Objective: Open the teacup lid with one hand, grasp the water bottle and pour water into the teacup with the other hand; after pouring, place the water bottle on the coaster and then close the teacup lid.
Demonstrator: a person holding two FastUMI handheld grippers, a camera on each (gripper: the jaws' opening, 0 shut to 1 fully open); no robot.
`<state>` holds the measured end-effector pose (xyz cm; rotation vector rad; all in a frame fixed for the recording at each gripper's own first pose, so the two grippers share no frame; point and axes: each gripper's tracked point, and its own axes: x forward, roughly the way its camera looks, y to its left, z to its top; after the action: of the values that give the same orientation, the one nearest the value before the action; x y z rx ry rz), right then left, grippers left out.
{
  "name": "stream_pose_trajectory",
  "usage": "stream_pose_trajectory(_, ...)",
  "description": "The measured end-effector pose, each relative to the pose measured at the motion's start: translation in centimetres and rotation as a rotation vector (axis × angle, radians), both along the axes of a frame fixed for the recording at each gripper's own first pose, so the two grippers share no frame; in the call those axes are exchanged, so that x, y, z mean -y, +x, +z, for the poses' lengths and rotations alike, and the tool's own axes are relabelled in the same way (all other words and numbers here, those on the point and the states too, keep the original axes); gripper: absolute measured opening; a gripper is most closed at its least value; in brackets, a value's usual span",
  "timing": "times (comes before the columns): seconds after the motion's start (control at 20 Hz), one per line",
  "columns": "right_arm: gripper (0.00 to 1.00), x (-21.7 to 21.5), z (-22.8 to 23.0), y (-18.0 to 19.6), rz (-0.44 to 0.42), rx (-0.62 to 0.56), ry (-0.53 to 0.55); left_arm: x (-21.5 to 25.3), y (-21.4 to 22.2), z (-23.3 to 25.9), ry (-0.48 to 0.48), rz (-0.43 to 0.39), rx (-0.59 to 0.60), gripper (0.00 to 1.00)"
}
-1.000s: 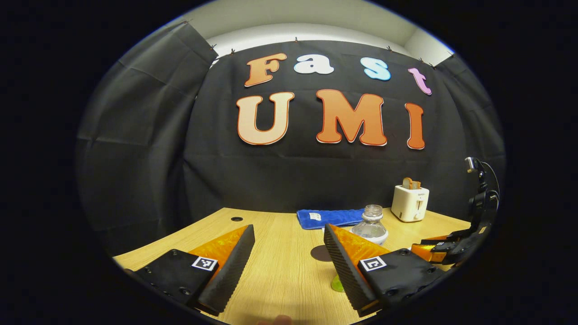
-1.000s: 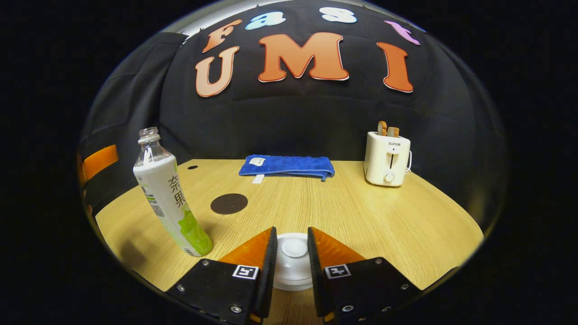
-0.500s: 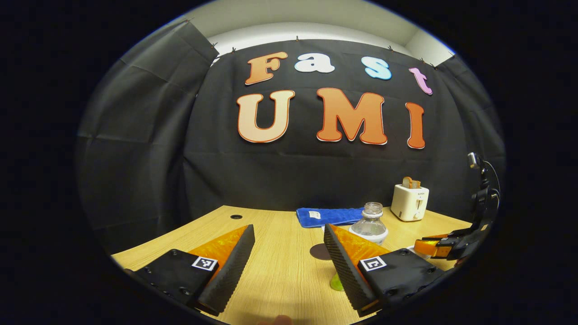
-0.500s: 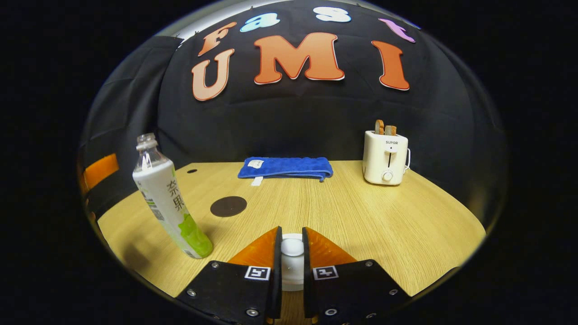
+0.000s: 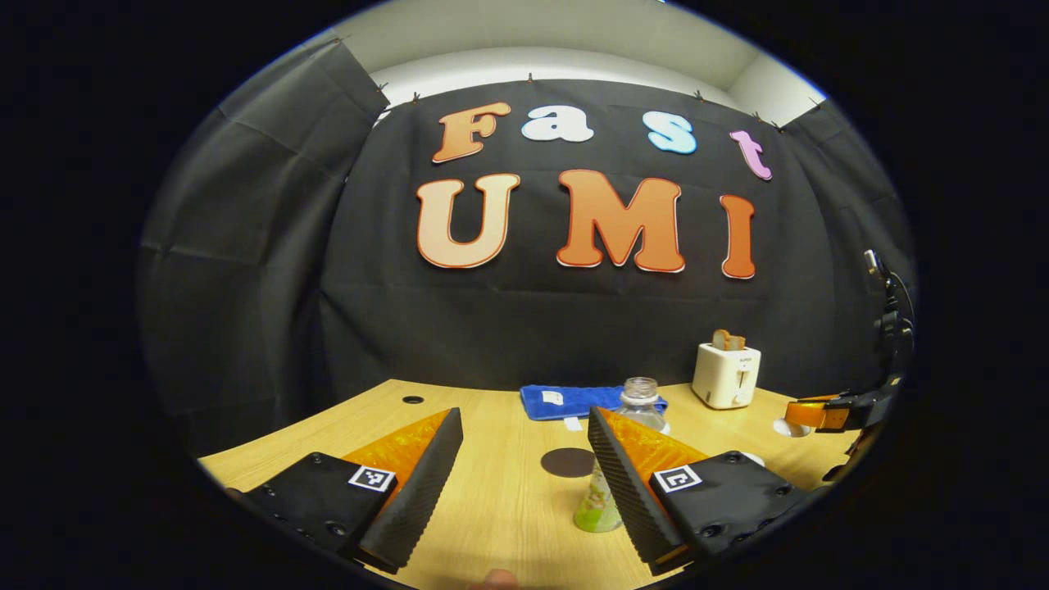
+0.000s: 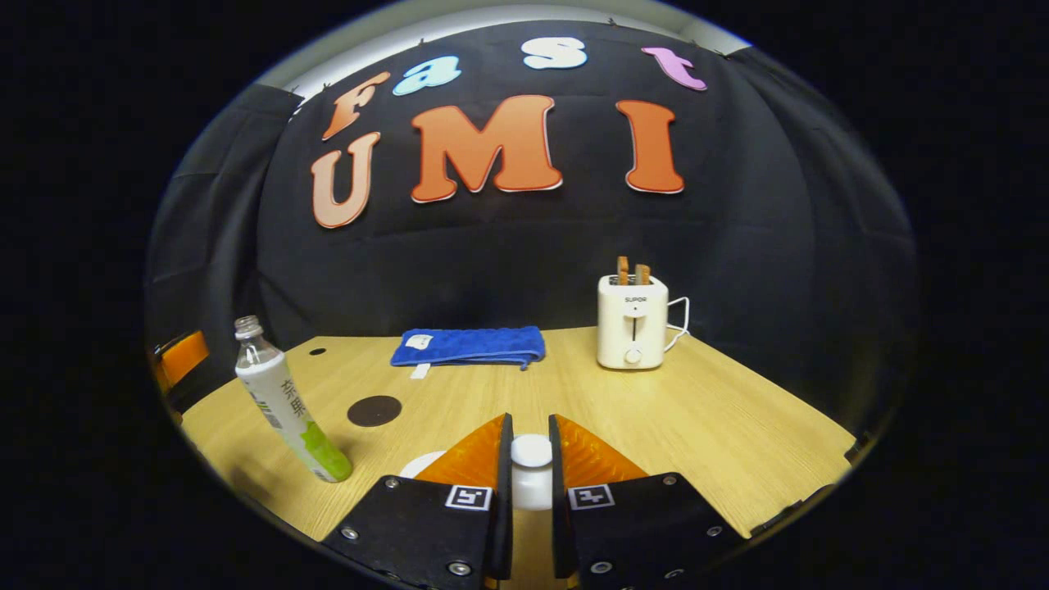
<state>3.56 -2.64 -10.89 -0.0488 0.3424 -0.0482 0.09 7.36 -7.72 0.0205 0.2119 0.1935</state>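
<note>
The right gripper (image 6: 525, 459) is clamped on the knob of the teacup lid (image 6: 531, 455), both fingers pressing its sides, and the lid is lifted off the table (image 6: 721, 418). A white curved edge, the teacup (image 6: 422, 465), peeks out just left of and behind the left finger in the right gripper view; most of it is hidden by the gripper. Taking the dark round coaster (image 6: 374, 410) as the landmark: the water bottle (image 6: 283, 401) stands upright and uncapped on the table just in front of and to the left of the coaster, apart from it; the folded blue towel (image 6: 467, 347) lies behind the coaster near the black cloth wall; the white toaster (image 6: 631, 321) with two slices sticking up stands well to the right of the coaster, also toward the back. In the left gripper view, the left gripper (image 5: 524, 459) hangs above the table with its fingers spread wide and nothing between them. There the coaster (image 5: 567, 462) lies between the two fingers, farther off, and the bottle (image 5: 623, 459) stands just right of it, partly hidden by the right-hand finger. The towel (image 5: 574, 401) lies behind the coaster, the toaster (image 5: 726, 373) to its right and back. The right gripper (image 5: 828, 412) also shows at the far right edge, raised above the table, with something white just below its tip, too small to make out.
</note>
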Motion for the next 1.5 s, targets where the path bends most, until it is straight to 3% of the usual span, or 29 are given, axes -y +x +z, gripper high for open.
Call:
stream_pose_trajectory(0.2, 0.2, 2.9, -0.1, -0.1, -0.067, -0.002, 0.012, 3.4, 0.3, -0.7, -0.032, -0.068, -0.009, 0.99)
stream_pose_trajectory(0.55, 0.19, 3.3, -0.2, -0.3, -0.076, -0.002, 0.031, 8.1, 1.0, -4.2, -0.036, -0.161, -0.073, 0.99)
stream_pose_trajectory(1.1, 0.19, 3.4, -0.6, -0.4, -0.07, -0.021, 0.052, 7.3, 3.3, -10.5, 0.023, -0.126, -0.188, 0.99)
stream_pose_trajectory(1.5, 0.2, 4.5, -0.4, -0.7, -0.093, -0.017, 0.082, 6.8, 4.6, -13.1, -0.043, -0.107, -0.231, 0.99)
